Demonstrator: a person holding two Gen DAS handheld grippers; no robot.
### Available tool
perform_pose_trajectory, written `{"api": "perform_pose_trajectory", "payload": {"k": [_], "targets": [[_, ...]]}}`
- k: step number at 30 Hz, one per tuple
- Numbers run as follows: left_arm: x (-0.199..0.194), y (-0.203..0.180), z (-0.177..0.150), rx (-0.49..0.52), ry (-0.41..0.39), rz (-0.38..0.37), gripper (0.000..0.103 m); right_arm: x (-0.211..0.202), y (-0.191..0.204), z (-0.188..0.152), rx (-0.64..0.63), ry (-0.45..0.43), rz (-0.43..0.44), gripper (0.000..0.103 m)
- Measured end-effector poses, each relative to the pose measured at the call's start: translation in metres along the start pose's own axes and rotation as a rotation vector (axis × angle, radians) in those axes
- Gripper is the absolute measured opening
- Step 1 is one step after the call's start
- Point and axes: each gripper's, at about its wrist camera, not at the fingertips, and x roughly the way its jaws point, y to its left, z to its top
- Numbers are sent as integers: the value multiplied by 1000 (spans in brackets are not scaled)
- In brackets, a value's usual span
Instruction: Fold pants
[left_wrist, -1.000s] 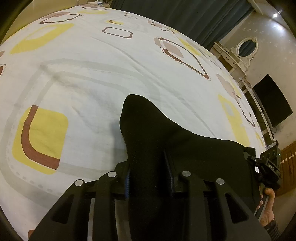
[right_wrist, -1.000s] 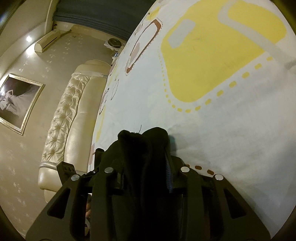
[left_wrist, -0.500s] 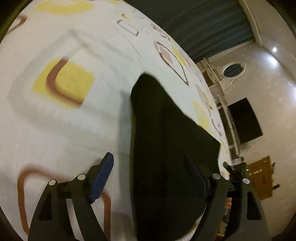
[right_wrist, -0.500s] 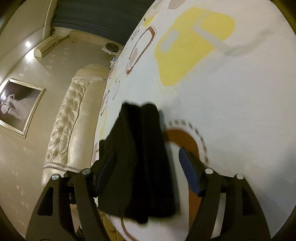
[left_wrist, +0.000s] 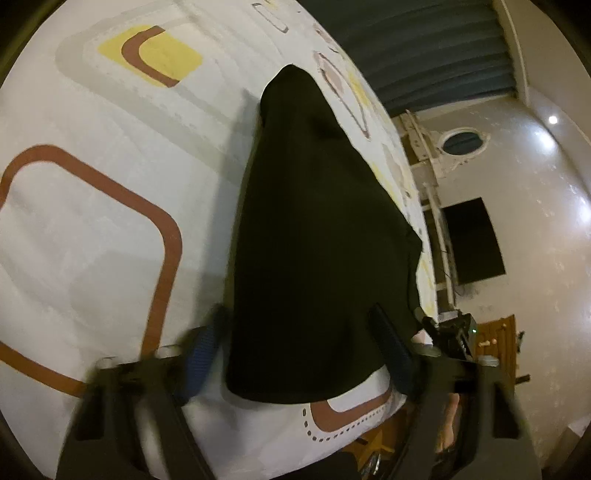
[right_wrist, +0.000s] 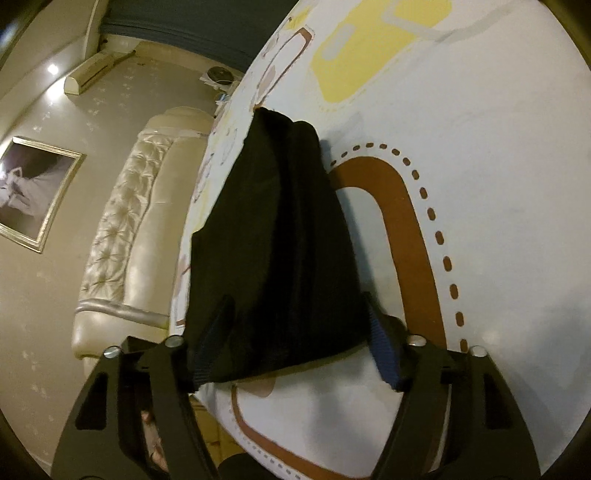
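The black pants (left_wrist: 314, 229) lie folded in a long flat strip on the patterned bed sheet (left_wrist: 92, 229), stretching away from me. My left gripper (left_wrist: 299, 350) hovers over their near end. Its jaws are closing with the cloth between them, and the blue pads (left_wrist: 201, 350) stand clear of it. In the right wrist view the pants (right_wrist: 280, 251) show a thicker folded end. My right gripper (right_wrist: 297, 349) straddles that end the same way, jaws closing, pads (right_wrist: 382, 356) not pressing on the cloth. The right gripper (left_wrist: 454, 332) also shows at the bed's edge.
The bed's near edge (left_wrist: 332, 439) runs just below the pants. A cream tufted headboard (right_wrist: 122, 229) and a framed picture (right_wrist: 33, 192) are on the left. A dark screen (left_wrist: 472, 240), a white dresser with an oval mirror (left_wrist: 461, 142) and dark curtains (left_wrist: 424, 48) are beyond the bed.
Both grippers were shut on the pants a second ago, then let go and opened wide. They have drawn back, the jaws are narrower again, and the pants now lie flat on the sheet.
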Motion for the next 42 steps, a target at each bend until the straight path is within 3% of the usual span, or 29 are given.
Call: {"api": "perform_pose_trajectory", "payload": {"k": [2,7,26,42], "targets": [[1,1,-5,-14,-18,27,48,-1,-2,-1,11,-4,18,39],[-6,-14,-8,40,-43,91,39,-11,4,-4,6,-12,44,32],[-22,-25,-14,68,-31,162,37,-39,1,-40,5,12,72,31],[6,-24,6,135,-44,175,40,-35,-21,-52,45,14,77,32]]}}
